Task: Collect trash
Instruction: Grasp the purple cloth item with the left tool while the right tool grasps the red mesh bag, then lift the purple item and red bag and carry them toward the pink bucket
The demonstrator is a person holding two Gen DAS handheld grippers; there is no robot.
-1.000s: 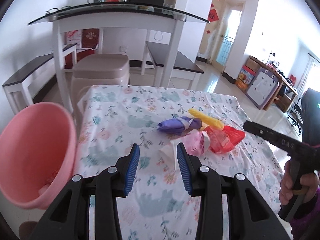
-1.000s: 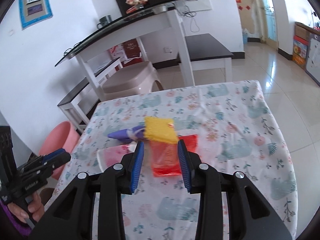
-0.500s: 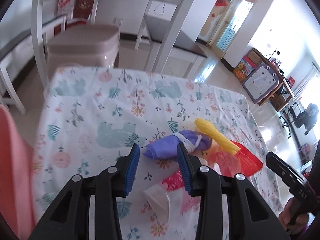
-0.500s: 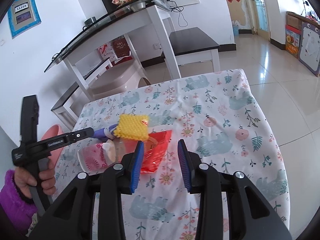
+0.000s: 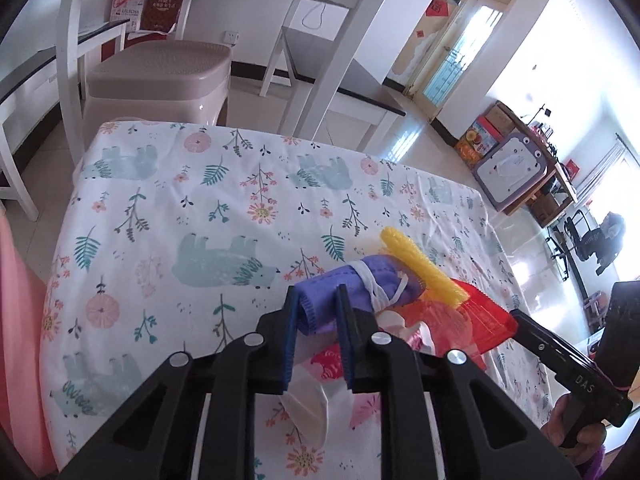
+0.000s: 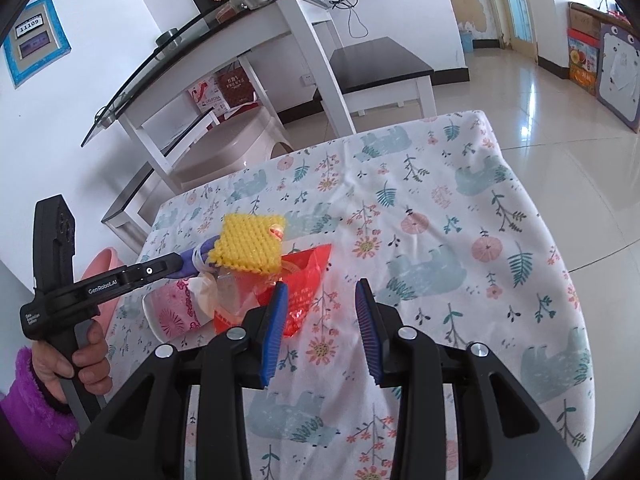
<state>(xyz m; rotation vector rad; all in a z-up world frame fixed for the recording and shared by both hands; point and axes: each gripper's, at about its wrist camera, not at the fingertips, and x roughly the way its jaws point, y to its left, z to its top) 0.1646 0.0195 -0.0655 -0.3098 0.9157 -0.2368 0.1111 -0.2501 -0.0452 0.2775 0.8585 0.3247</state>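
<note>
Two grippers in play, one pile of trash on the floral tablecloth (image 5: 224,216). Left gripper (image 5: 316,312) has its blue pads either side of the near end of the purple mask (image 5: 352,292); jaws narrowed, pads look to be touching the fabric, though I can't tell if the squeeze is firm yet. It grabs the rolled end probably because that end sticks out clear of the heap, toward the left, so nothing else gets pinched.

Right gripper (image 6: 322,308) hangs open over bare cloth just near the red wrapper (image 6: 304,284), holding nothing; seems to be waiting its turn, or lined up for the red piece.

Pile sits mid-table, right of centre in the left wrist view. Mask: purple, rolled into a tube, white ear loops wound round its middle. Soft, should lift easily, loops may snag neighbours. Yellow foam net (image 6: 250,242) leans across the far end of the mask and over the red wrapper, so it may tumble when the mask lifts. Red wrapper is crinkly, translucent plastic. Pink-printed paper cup (image 6: 172,312) lies on its side at the near left of the pile, with a pale crumpled scrap (image 5: 308,408) beside it.

Pink bin (image 5: 20,340) at the left table edge, below tabletop level; likely drop target, so left hand taking the left-side item fits.
</note>
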